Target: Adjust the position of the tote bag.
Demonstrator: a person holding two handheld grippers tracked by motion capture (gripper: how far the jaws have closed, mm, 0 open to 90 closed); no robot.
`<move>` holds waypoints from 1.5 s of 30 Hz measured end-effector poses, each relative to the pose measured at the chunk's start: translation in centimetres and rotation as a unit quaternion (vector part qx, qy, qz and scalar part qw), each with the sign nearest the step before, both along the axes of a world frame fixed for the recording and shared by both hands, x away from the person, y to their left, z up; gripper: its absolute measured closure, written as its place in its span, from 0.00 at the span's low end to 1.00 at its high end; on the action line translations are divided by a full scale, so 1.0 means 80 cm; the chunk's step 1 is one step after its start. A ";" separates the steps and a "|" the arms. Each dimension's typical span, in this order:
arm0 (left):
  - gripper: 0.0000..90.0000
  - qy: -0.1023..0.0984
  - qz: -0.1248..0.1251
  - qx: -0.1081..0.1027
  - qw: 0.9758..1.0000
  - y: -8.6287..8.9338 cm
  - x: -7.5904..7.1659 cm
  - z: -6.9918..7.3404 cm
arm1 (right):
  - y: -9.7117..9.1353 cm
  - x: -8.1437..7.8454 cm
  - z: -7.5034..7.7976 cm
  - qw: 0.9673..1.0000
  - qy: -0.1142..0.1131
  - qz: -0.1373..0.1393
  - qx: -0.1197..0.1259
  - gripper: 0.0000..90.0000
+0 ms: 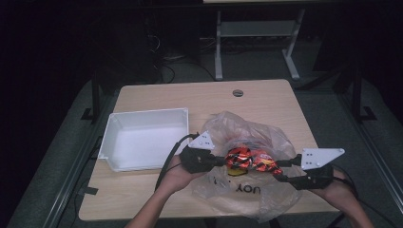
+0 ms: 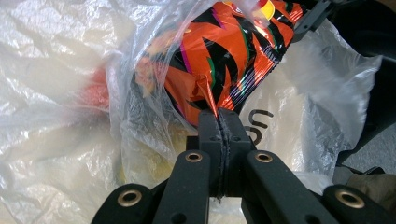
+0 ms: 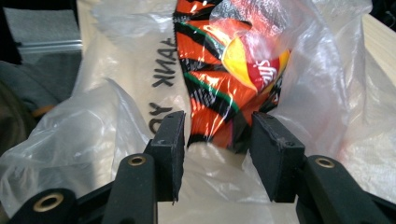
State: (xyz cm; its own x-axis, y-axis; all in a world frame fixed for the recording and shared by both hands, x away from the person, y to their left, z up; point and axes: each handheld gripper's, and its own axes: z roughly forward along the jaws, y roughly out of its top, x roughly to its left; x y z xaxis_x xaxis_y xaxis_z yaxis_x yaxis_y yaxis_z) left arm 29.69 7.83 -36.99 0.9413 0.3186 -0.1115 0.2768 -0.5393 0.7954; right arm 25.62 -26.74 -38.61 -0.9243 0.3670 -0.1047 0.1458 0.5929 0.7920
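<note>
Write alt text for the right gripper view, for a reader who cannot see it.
Two black tongs stand open on either side of the end of a crinkled orange-and-black foil snack packet, which lies in a thin clear plastic bag with black lettering. A strip of pale wooden table shows at the right edge.

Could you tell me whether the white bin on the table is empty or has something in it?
Empty: the white bin shows a bare white floor in the high view.
</note>
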 end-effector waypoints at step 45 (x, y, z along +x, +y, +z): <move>0.49 -0.025 0.014 -0.016 0.999 -0.017 -0.003 0.006 | 0.016 0.019 0.051 0.998 0.018 0.016 0.066 0.96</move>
State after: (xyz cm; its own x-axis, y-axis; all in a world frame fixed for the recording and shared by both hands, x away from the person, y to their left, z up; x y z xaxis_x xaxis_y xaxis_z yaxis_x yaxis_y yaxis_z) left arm 29.44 6.47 -36.54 0.9370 0.3412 -0.0746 0.2500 -0.5060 0.8255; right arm 27.12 -25.42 -34.54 -0.9380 0.3457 -0.0240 0.1580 0.4882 0.8583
